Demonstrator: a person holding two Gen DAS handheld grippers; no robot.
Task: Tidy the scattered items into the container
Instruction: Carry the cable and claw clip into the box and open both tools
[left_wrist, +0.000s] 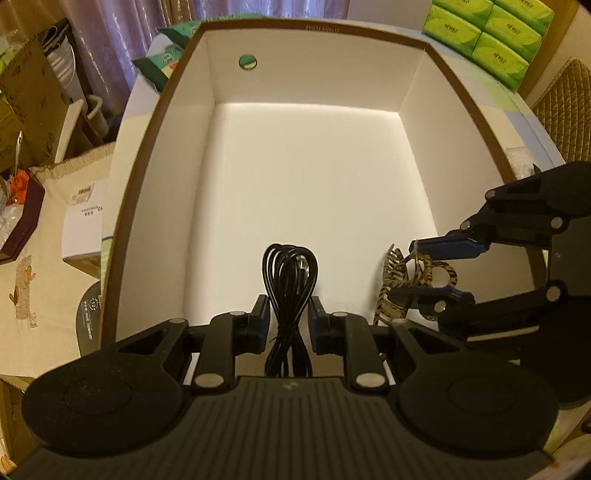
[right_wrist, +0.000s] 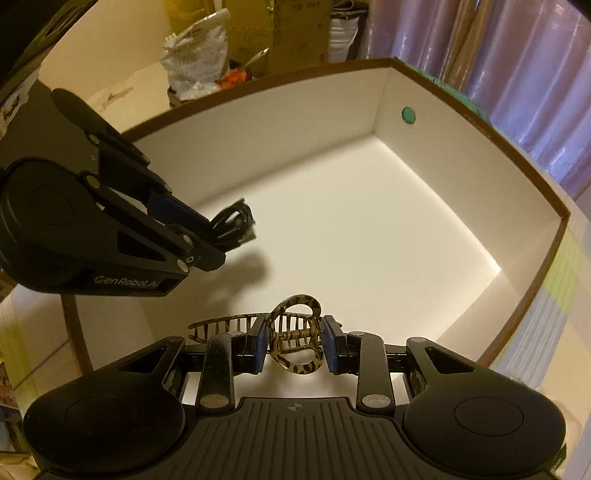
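Left wrist view: left claw (left_wrist: 287, 321) pinches one coiled black cable (left_wrist: 289, 280), its long axis running straight ahead along the fingers, held over the near end of the box (left_wrist: 480, 110).
Right wrist view: right claw (right_wrist: 295, 345) pinches one tortoiseshell hair clip (right_wrist: 293, 334), its toothed length lying crosswise between the pads.
Key relation: both items hang above the bare white box floor, near its front wall; a drop looks like the next step.
Nearer claw: each already holds its own item, side by side and apart.
Count: one cable, one clip, one box, nothing inside it yet.
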